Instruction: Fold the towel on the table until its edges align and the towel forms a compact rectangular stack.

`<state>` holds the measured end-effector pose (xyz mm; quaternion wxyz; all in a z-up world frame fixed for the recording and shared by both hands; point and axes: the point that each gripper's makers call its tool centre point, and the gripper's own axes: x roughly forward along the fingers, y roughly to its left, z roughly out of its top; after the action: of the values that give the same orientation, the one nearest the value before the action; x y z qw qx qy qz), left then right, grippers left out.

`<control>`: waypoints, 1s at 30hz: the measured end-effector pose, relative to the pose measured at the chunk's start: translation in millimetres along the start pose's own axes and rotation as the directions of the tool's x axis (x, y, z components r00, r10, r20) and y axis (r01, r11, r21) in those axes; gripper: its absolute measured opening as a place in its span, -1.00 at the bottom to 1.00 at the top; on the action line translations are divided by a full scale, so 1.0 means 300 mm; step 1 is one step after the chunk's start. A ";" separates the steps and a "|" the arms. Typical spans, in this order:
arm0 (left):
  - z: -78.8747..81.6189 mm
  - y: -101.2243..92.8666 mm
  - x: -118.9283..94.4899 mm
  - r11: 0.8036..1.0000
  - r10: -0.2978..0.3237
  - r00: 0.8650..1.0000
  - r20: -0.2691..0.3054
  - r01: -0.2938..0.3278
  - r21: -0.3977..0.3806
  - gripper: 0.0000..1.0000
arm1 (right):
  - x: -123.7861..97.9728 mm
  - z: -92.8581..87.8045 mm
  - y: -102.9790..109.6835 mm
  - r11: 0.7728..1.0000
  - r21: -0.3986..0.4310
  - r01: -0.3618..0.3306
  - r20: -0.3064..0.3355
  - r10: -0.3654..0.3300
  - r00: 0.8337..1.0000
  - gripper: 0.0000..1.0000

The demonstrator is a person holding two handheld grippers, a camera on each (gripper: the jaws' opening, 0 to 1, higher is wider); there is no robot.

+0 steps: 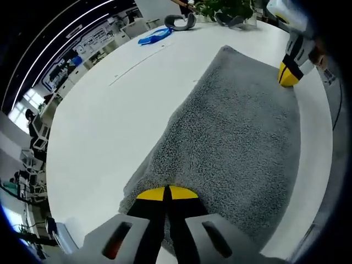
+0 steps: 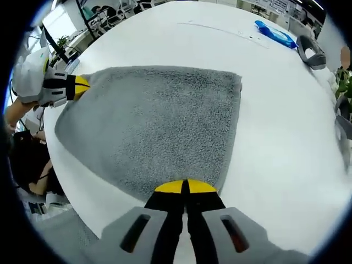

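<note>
Left gripper (image 1: pixel 166 193): jaws pressed together, yellow tips meeting on the near corner of the towel (image 1: pixel 236 126); we take it to be pinching the cloth there. In the right gripper view it enters from the left, yellow tip at the towel's corner by the table's edge.

Right gripper (image 2: pixel 185 187): jaws likewise pressed together, tips meeting on the towel's hem; we judge it clamped on the neighbouring corner. In the left gripper view it comes in at upper right, tip on the towel's far corner.

Towel (image 2: pixel 159 118): grey terry, lying flat on the white table (image 1: pixel 115 104) near its rounded edge, spread out with no crease we can make out. Whether it is one layer or already doubled we cannot tell. One side runs along the table's edge between the two grippers; the opposite side lies free toward the table's middle.

Other items, far side of the table: a blue packet (image 1: pixel 154 36), a dark grey curved object (image 1: pixel 180 22), a green plant (image 1: pixel 225 8). All well apart from the towel.

Step in hand, by our judgement: the start of a fold, both corners of one side taken up. The next move calls for lifting the two corners together and level, carrying them across to the free side, and laying them down so corner meets corner and hem meets hem.
</note>
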<state>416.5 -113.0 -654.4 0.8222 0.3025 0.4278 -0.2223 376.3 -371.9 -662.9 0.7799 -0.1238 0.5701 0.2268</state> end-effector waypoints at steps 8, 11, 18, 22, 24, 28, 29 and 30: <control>-0.014 -0.015 -0.017 1.000 -0.004 1.000 0.023 0.004 -0.010 -0.99 | 0.005 0.017 -0.014 0.996 -0.065 0.055 -0.010 -0.056 0.998 -1.00; -0.017 -0.018 -0.018 1.000 -0.008 0.999 0.031 0.009 -0.021 -0.99 | 0.004 0.019 -0.018 0.996 -0.071 0.061 -0.016 -0.062 0.998 -1.00; -0.021 -0.031 -0.025 0.999 -0.009 1.000 0.020 0.010 -0.032 -0.99 | 0.007 0.023 -0.030 0.999 -0.037 0.028 -0.004 -0.029 1.000 -1.00; -0.024 -0.042 -0.030 1.000 -0.010 1.000 0.009 0.010 -0.022 -0.99 | 0.009 0.029 -0.031 0.999 -0.047 0.026 -0.017 -0.027 0.999 -1.00; -0.026 -0.045 -0.032 1.000 -0.010 1.000 0.006 0.010 -0.022 -0.99 | 0.010 0.034 -0.034 0.998 -0.058 0.032 -0.022 -0.033 0.999 -1.00; -0.032 -0.054 -0.038 0.999 -0.008 1.000 0.014 0.008 -0.035 -0.99 | 0.011 0.039 -0.041 0.997 -0.071 0.036 -0.028 -0.039 0.999 -1.00; -0.034 -0.058 -0.041 0.999 -0.003 1.000 0.020 0.004 -0.036 -0.99 | 0.010 0.038 -0.041 0.997 -0.073 0.037 -0.028 -0.039 0.999 -1.00; -0.035 -0.061 -0.043 0.999 -0.003 1.000 0.022 0.004 -0.034 -0.99 | 0.010 0.039 -0.042 0.997 -0.073 0.037 -0.027 -0.039 0.999 -1.00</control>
<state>392.4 -117.5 -654.0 0.8317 0.2852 0.4228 -0.2196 393.2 -377.0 -662.9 0.7708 -0.1662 0.5702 0.2306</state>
